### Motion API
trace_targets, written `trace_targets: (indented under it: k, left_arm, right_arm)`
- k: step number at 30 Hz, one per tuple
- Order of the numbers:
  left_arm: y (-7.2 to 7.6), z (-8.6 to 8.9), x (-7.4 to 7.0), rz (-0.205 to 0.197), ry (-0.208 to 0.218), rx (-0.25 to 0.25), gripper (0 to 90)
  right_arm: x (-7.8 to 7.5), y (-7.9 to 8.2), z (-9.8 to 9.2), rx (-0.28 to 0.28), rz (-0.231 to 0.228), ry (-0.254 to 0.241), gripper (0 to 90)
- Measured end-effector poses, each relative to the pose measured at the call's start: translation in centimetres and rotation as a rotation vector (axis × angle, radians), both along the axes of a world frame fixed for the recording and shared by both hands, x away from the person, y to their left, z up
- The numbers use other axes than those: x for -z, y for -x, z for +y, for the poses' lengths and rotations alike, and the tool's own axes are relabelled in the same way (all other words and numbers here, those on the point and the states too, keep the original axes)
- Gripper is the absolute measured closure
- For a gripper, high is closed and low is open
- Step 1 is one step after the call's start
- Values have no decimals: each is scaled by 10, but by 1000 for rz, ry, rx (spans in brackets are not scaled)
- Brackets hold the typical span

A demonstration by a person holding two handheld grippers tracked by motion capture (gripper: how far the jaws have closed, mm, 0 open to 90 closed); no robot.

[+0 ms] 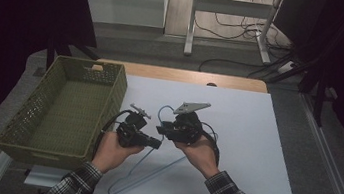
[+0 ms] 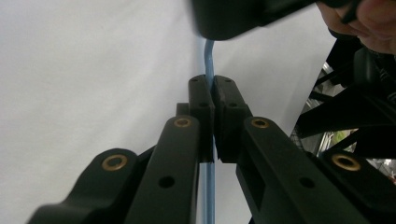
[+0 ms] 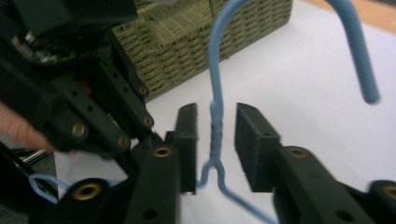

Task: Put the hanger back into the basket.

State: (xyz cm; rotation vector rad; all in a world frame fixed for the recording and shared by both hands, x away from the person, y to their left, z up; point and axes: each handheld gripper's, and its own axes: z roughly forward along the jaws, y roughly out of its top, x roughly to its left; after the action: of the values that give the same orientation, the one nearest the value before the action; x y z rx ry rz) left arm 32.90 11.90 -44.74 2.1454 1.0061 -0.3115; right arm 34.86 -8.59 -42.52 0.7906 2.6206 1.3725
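Left gripper [image 2: 213, 122] clamps hanger [image 3: 215, 122]; right gripper [image 3: 215, 148] straddles neck.

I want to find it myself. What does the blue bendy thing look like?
On the white table sheet, right of the green woven basket, two hands hold black grippers. Between them sits a wire hanger: thin, light blue, with a curved hook.

Basket [image 1: 65, 108] at the table's [image 1: 255, 138] left edge, both grippers right of it (near the middle), left gripper [image 1: 154, 143] beside right gripper [image 1: 162, 128], hanger [image 1: 150, 172] between and nearer, stand [image 1: 231, 14] far behind.
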Motion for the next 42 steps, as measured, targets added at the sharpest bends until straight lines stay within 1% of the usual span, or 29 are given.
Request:
trace_targets:
  k: [2, 5, 8, 9, 13, 15, 19, 23, 30, 36, 40, 42]
  left_arm:
    - [-1, 3, -5, -11, -1, -8, 876]
    - [-2, 9, -12, -19, 13, -19, 875]
    - [-4, 14, -20, -30, 23, -34, 876]
    - [-4, 15, -23, -34, 19, -37, 875]
    - [-6, 22, -34, -51, 19, -50, 875]
    - [-7, 26, -40, -60, 17, -46, 875]
    - [-9, 33, -51, -80, 17, -57, 875]
    - [-10, 39, -62, -95, 9, -67, 875]
    - [-13, 53, -86, -128, -11, -99, 875]
    - [-13, 72, -109, -161, -30, -133, 875]
    - [-15, 86, -121, -177, -34, -153, 875]
    - [-15, 94, -126, -188, -46, -160, 875]
  right_arm:
    - [-5, 3, -5, 10, -6, -8, 609]
    - [-12, 7, -15, 22, -19, -15, 519]
    - [-17, 11, -26, 33, -14, -28, 429]
    - [-18, 13, -30, 38, -13, -33, 402]
    - [-21, 20, -46, 48, -8, -49, 296]
    - [-21, 23, -54, 53, -14, -48, 244]
    - [-20, 30, -67, 71, -28, -45, 170]
    - [-21, 36, -78, 89, -37, -42, 124]
    - [-19, 44, -95, 114, -48, -7, 40]
    - [-16, 50, -113, 142, -44, -6, 14]
    - [-11, 52, -123, 166, -29, -2, 7]
    - [-7, 52, -127, 176, -23, 1, 7]
